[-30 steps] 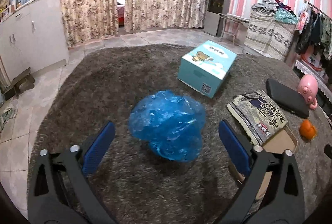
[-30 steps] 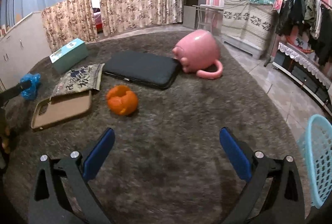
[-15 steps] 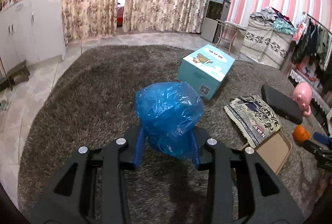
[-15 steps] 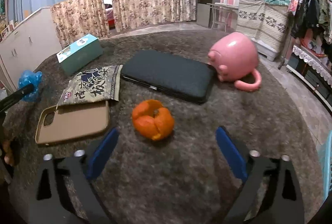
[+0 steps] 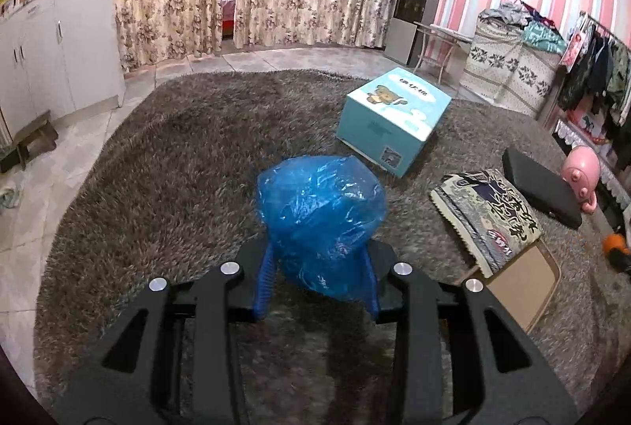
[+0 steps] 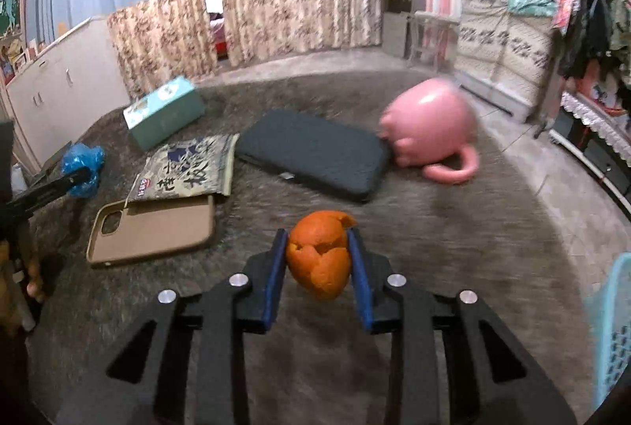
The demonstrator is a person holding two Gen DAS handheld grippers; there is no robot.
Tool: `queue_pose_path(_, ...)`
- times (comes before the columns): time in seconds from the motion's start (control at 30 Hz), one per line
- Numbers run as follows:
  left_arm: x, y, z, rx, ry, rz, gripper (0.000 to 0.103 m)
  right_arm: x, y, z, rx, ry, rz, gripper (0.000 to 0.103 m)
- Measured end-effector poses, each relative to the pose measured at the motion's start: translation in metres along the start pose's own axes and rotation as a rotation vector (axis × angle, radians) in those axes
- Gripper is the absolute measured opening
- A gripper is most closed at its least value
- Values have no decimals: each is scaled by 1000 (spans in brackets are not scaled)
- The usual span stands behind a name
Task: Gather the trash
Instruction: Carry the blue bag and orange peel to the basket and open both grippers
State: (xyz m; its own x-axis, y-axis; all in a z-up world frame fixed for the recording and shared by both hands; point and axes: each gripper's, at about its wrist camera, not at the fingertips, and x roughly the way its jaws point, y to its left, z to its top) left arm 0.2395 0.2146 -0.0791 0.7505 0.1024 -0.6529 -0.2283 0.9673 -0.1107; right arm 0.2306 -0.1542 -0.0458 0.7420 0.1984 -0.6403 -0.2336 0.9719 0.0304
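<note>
A crumpled blue plastic bag (image 5: pixel 319 212) bulges up between the blue pads of my left gripper (image 5: pixel 317 252), which is shut on it just above the shaggy grey rug (image 5: pixel 177 149). From the right wrist view, the same bag (image 6: pixel 84 168) shows far left. My right gripper (image 6: pixel 316 233) is closing its jaws, and both pads press on an orange peel (image 6: pixel 319 259) held slightly off the rug. That peel (image 5: pixel 615 241) also appears at the right edge of the left wrist view.
On the rug lie a teal box (image 5: pixel 394 117), a printed snack packet (image 5: pixel 489 212), a tan phone case (image 6: pixel 154 228), a black case (image 6: pixel 315 153) and a pink pig mug (image 6: pixel 430 121). A light-blue basket (image 6: pixel 611 338) stands at the right edge.
My left gripper closed on the blue bag and has held it since. My right gripper moved up to the orange peel, closed on it and lifted it a little.
</note>
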Motion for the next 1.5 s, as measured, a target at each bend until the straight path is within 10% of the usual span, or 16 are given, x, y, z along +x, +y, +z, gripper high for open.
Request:
queue_pose_path(0.57,-93,-299,-33,307,-40,-517,35,-146,-181,-37,218,-118,-434,31)
queue_pose_path(0.9,-112,-446,-78,509,-19,-691,35,-179,-304,-87,473,-112,-560,31)
queue_pose_path(1.33,-91,-574,-128,674,29,-812,36,-172,-338,-120,623,-114,-652,31)
queue_pose_path(1.43,-87,-587,-131,694,36,-821,51,-171,-346,-124,646,-115,-657,31)
queue_pose_path(1.5,-88,-590,-130,697,20,-801,79,-169,-349,-124,657,-107,-656,31)
